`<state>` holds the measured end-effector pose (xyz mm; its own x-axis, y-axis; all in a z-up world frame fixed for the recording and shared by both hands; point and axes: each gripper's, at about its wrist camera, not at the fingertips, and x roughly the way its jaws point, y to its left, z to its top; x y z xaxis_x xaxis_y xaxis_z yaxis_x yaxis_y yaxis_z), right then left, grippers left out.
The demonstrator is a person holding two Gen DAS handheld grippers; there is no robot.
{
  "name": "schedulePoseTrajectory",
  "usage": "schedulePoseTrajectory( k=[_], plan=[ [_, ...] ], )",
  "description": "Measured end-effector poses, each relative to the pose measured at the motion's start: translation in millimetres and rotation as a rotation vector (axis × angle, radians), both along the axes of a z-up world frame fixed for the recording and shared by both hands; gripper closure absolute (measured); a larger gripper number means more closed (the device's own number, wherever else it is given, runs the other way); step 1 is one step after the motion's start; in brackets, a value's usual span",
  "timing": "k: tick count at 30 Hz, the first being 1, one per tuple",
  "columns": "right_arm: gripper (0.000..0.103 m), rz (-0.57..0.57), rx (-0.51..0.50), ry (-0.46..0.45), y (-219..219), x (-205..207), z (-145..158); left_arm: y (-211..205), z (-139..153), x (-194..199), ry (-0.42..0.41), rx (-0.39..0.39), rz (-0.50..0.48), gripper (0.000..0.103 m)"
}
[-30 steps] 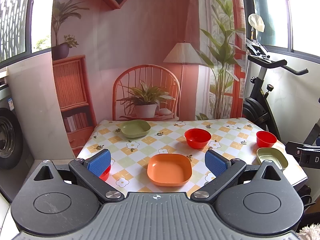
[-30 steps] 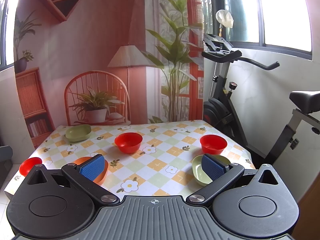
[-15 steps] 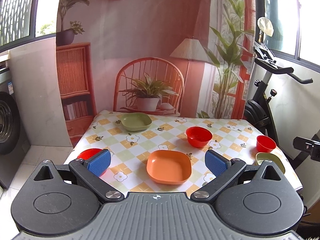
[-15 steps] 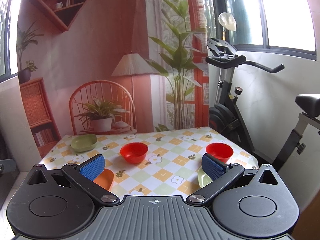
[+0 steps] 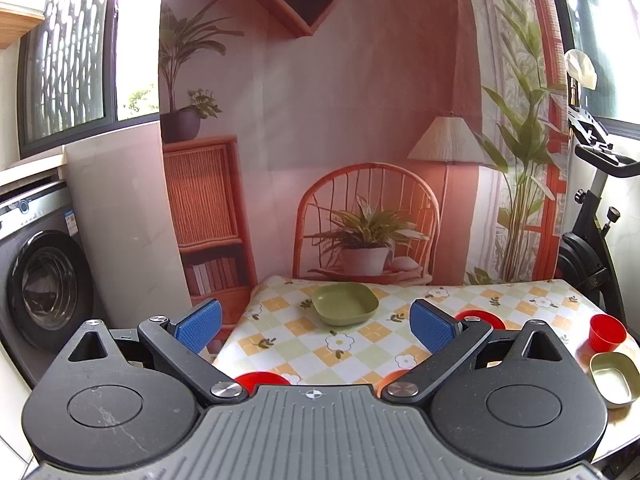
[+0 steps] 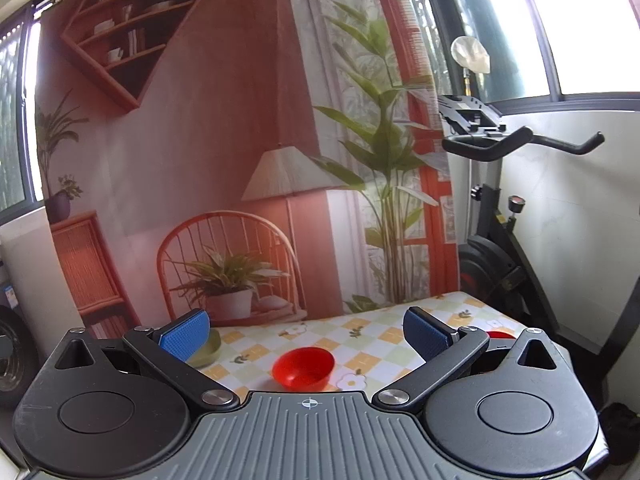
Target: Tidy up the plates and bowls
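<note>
Two grippers, left (image 5: pixel 316 322) and right (image 6: pixel 306 334) | jaws wide, empty | step: approach | tip: lower over red bowl (image 6: pixel 303 368), straddle rim, then close.

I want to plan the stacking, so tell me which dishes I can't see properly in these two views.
- Orange plate: left wrist view, only a sliver shows behind the left hand-held gripper.
- Near red bowl: same view, mostly hidden by that body.
- Right-side red bowl: right wrist view, behind a finger of the right hand-held gripper.
</note>
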<state>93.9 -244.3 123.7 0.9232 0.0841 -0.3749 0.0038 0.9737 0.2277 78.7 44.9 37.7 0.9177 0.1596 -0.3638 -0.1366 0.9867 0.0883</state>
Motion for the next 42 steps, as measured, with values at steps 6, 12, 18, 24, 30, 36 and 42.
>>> schedulePoseTrajectory(
  k=[6,12,18,24,30,36,42],
  plan=[
    [0.000,0.020,0.006,-0.035,18.8,43.4,-12.2,6.8,-1.8,34.1,0.025,0.040,0.011,0.002],
    [0.000,0.057,0.023,0.027,32.4,81.2,-42.0,10.5,-22.4,69.4,0.088,0.037,0.013,0.002],
    [0.000,0.062,-0.035,0.136,51.6,111.5,-78.0,6.3,-51.8,102.4,0.172,0.028,-0.016,0.013],
    [0.000,0.070,-0.035,0.201,60.6,141.9,-94.4,7.7,-60.1,122.6,0.201,0.025,-0.031,0.013],
    [0.001,0.074,-0.023,0.199,58.7,163.2,-96.1,8.0,-58.8,142.3,0.203,0.004,-0.020,0.014],
    [0.001,0.073,-0.025,0.160,56.6,181.1,-82.1,9.4,-46.9,158.2,0.178,-0.016,-0.029,0.016],
    [0.001,0.075,-0.018,0.138,52.6,197.6,-67.0,12.9,-34.2,175.8,0.162,-0.050,-0.026,0.016]
  ],
)
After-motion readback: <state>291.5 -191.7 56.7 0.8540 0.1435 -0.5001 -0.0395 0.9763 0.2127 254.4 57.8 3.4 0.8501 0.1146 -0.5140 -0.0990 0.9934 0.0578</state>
